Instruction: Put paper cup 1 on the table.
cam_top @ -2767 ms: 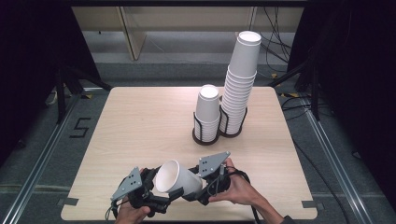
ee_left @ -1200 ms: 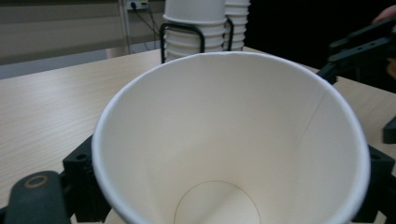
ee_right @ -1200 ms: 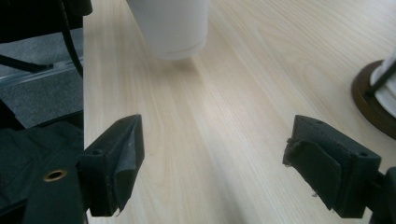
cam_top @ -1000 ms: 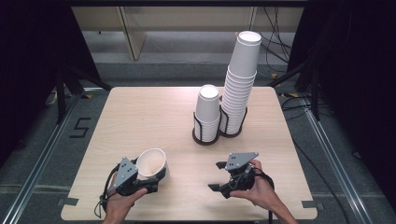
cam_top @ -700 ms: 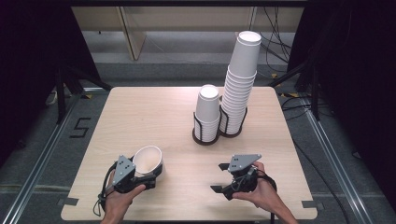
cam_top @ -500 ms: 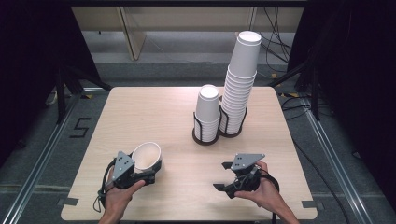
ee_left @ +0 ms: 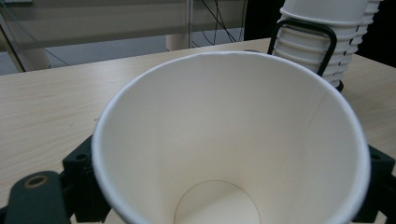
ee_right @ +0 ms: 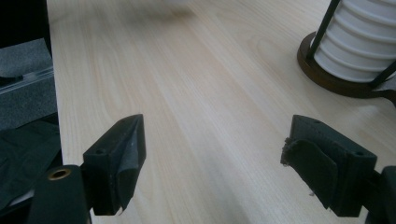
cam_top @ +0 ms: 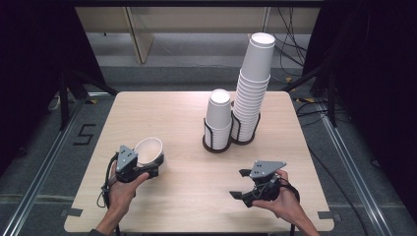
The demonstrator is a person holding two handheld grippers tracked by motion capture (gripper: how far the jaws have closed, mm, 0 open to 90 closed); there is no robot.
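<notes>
The white paper cup point(cam_top: 148, 149) sat clamped between the left gripper's point(cam_top: 153, 167) jaws at the table's point(cam_top: 196, 196) near left, while the right gripper point(cam_top: 240, 184) gaped empty, well apart.

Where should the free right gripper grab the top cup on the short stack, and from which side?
Take the top cup of the short stack by its side wall, above the black wire holder. The right gripper probably does best coming level from the near side, since the tall stack crowds the far right.
</notes>
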